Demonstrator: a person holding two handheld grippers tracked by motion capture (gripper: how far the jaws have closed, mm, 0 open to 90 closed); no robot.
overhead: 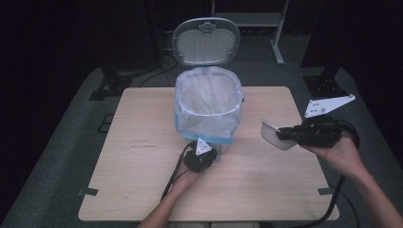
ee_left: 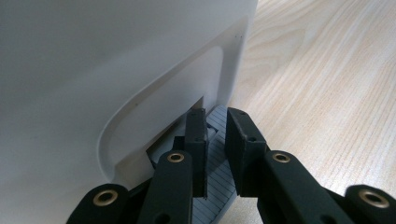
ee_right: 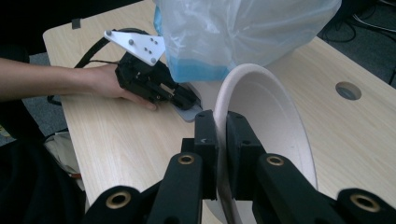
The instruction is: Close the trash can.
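Black jaws of the right gripper (ee_right: 220,126) pinch the thin rim of a round, smooth white paper bowl (ee_right: 266,135), raised above the pale wood-grain desk (overhead: 142,161). Left gripper (ee_left: 215,133), jaws slightly parted, presses the bin (overhead: 209,102)'s ribbed grey pedal (ee_left: 217,186); crinkly plastic lines the bin.

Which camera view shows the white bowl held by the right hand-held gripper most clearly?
The right gripper view: the white round bowl sits close, its rim clamped between the right hand-held gripper jaws, its hollow inside visible. The high view shows the bowl small, held above the wooden table. The left gripper view looks at the bin's base instead.
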